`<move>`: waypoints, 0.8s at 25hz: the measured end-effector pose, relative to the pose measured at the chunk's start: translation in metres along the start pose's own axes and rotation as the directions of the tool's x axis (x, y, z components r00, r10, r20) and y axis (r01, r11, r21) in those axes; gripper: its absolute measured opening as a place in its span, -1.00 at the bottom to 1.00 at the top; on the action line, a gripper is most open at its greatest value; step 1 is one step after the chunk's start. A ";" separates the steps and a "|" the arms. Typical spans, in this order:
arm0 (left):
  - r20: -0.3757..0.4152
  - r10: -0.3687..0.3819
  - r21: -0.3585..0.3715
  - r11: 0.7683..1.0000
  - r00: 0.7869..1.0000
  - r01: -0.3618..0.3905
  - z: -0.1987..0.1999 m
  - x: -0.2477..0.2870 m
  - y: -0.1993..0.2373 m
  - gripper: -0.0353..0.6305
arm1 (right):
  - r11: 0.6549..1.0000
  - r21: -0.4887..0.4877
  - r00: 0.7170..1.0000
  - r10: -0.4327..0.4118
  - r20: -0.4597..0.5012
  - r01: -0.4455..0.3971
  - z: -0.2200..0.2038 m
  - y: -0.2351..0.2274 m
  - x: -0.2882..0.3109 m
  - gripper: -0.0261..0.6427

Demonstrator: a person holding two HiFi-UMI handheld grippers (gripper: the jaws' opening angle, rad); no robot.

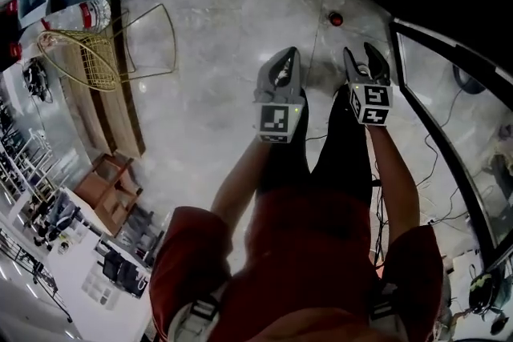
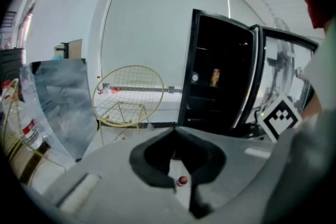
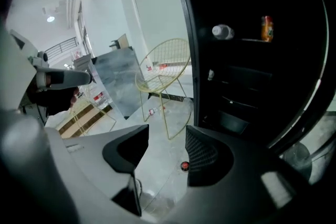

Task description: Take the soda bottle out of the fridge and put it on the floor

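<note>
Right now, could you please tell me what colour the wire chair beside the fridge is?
The wire chair is pale yellow; it shows best in the left gripper view.

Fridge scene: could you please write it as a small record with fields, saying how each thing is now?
fridge: open, dark inside
fridge door: glass, swung open
shelf items: orange bottle upright, pale bottle to its left
floor: small red-topped object stands ahead of both grippers, untouched; cannot tell whether it is the soda bottle
left gripper: jaws together, nothing between them
right gripper: jaws apart, nothing between them
</note>
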State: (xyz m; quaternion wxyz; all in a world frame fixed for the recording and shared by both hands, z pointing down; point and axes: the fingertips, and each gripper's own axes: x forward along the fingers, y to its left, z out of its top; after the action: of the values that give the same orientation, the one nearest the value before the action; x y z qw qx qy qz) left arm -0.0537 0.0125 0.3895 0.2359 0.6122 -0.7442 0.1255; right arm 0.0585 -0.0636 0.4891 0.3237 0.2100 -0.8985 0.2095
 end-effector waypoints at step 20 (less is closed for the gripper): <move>0.168 -0.072 0.127 0.991 0.983 0.051 0.226 -0.122 -0.067 -0.90 | 0.985 0.083 0.922 -0.169 0.349 0.149 0.209 0.016 -0.259 -0.31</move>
State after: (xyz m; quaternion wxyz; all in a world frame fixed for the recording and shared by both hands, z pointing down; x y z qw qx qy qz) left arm -0.0166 -0.0061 0.1272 0.1366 0.6567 -0.7335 0.1102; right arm 0.1288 -0.0945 0.1650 0.1667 0.3253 -0.9160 0.1655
